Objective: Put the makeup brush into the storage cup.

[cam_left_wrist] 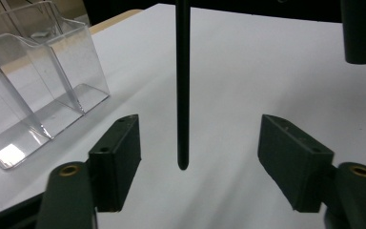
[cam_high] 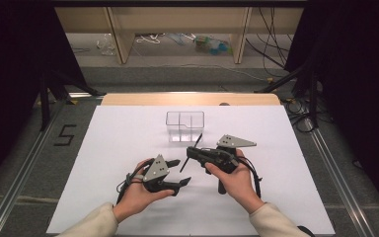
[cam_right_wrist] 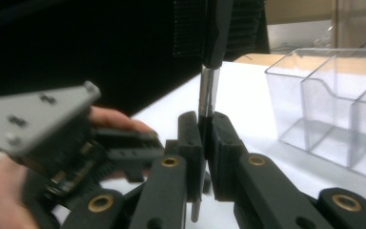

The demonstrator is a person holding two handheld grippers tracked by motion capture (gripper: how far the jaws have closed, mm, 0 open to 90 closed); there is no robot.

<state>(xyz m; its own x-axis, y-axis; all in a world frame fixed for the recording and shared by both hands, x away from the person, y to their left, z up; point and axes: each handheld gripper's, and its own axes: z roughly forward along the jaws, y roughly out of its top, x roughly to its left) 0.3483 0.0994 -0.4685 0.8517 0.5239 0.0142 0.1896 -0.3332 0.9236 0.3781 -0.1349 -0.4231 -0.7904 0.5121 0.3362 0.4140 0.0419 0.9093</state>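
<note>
A thin black pen (cam_high: pixel 199 140) is held near its middle by my right gripper (cam_high: pixel 193 152), which is shut on it above the white sheet. In the right gripper view the pen (cam_right_wrist: pixel 208 88) stands upright between the closed pads, black on top with a silver section below. My left gripper (cam_high: pixel 179 172) is open just to the left, its jaws on either side of the pen's lower end. In the left gripper view the pen (cam_left_wrist: pixel 183 86) hangs down between the wide-apart pads (cam_left_wrist: pixel 116 160) without touching them. A clear plastic divided box (cam_high: pixel 185 126) stands just behind.
The white sheet (cam_high: pixel 118 143) covers a wooden table (cam_high: pixel 187 98). The clear box (cam_left_wrist: pixel 33 90) is left of the jaws in the left gripper view, and the box (cam_right_wrist: pixel 333 105) is at the right in the right gripper view. Dark curtains flank the table.
</note>
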